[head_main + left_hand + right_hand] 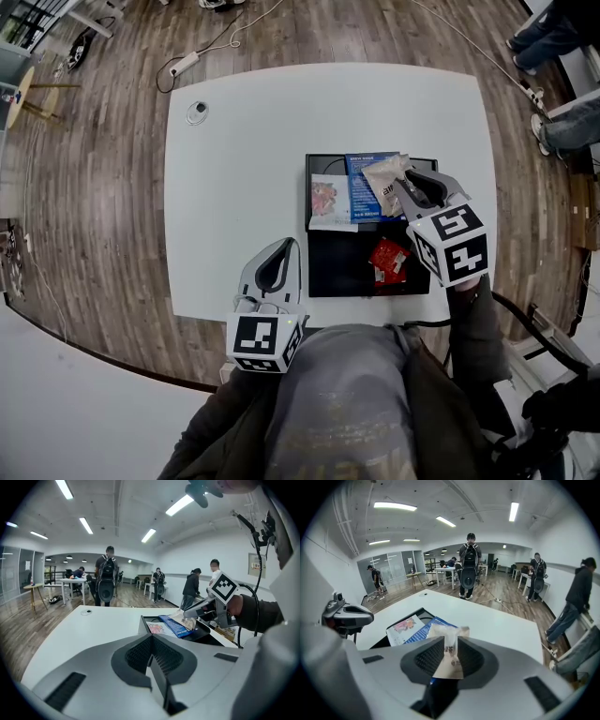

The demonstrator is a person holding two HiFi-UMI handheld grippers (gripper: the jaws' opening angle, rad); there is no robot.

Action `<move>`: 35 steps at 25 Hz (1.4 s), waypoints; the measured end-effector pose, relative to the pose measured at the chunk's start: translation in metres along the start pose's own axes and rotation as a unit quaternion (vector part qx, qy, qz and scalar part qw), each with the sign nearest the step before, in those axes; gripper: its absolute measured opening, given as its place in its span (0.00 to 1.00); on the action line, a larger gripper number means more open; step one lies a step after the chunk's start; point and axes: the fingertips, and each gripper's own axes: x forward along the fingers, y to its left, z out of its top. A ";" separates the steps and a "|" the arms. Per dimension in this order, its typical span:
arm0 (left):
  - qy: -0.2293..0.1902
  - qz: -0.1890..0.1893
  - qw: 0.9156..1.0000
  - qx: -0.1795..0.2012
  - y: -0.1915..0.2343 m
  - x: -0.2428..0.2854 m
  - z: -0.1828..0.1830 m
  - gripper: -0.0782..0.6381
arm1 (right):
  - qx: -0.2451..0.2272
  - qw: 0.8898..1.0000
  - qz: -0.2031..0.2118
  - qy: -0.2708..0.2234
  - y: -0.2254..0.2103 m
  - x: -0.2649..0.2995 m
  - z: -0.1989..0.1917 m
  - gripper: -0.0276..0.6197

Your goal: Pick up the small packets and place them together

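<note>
right tool (403, 184): its jaws are pinched on the beige packet (451, 652), pads pressing the packet's middle. The packet's top flares out past the tips.
beige packet: held in the right tool over the far part of the black tray (342, 272). Its free end hangs above the blue packet (360, 190), but contact between the two cannot be told.
blue packet: lies flat in the tray, just past the right tool's tips and a little to their left.
white packet (328, 202): pink print on it. It lies beside the blue packet, on the side away from the right tool.
red packet (388, 260): alone in the tray's near part, behind the right tool's tips and beside its marker cube, apart from the other three.
left tool (286, 248): jaws closed together with nothing between them. It is low over the table (234, 169) near its front edge, with the tray ahead and to the right of its tips.
small round object (196, 112): on the table, far ahead of the left tool.
</note>
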 end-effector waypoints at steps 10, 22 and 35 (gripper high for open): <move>-0.003 0.000 1.000 0.002 -0.004 -0.005 0.002 0.11 | 0.016 0.999 -0.011 -0.031 -0.005 -0.017 0.009 0.23; -0.031 -0.038 0.998 0.025 -0.028 -0.025 0.008 0.11 | 0.012 0.997 -0.049 -0.063 0.010 -0.070 -0.003 0.23; -0.036 -0.077 0.995 0.042 -0.050 -0.037 0.003 0.11 | 0.007 0.999 0.029 0.037 0.091 -0.052 -0.091 0.23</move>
